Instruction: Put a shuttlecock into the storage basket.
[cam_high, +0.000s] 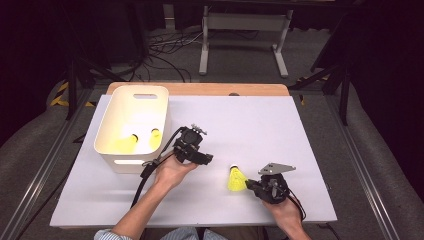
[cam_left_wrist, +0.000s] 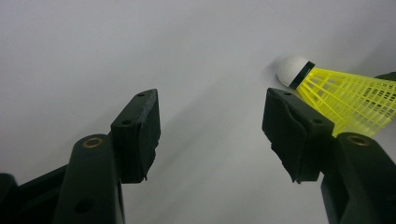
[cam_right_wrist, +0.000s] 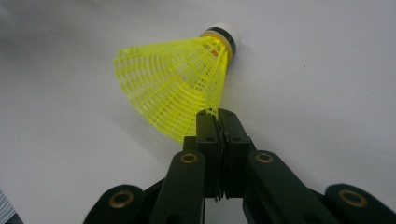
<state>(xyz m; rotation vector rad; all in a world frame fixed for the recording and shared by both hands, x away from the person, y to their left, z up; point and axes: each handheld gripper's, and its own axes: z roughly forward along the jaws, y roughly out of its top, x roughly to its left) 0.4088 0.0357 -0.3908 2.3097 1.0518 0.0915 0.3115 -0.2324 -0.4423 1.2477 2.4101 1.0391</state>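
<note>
Two hands come in from the bottom of the high view. At the lower right, the right gripper (cam_high: 248, 185) pinches the rim of the yellow shuttlecock (cam_high: 235, 179). Its white tip points up the frame. At the middle, the left gripper (cam_high: 202, 159) holds nothing. A white bin (cam_high: 131, 106) sits at the upper left with two more yellow shuttlecocks (cam_high: 131, 143) inside. The white table (cam_high: 250, 120) has lots of bare room in the middle and on the right. Its front edge is just below the right hand.

Black jaws of the left gripper (cam_left_wrist: 210, 133) rise from the bottom of the left gripper view, spread wide with bare table between them. The shuttlecock (cam_left_wrist: 343, 95) lies at the upper right, just past one jaw.

Black jaws of the right gripper (cam_right_wrist: 217, 114) are pressed together in the right gripper view, squeezing the edge of the shuttlecock's (cam_right_wrist: 175, 84) yellow net skirt. Bare table lies all around.
</note>
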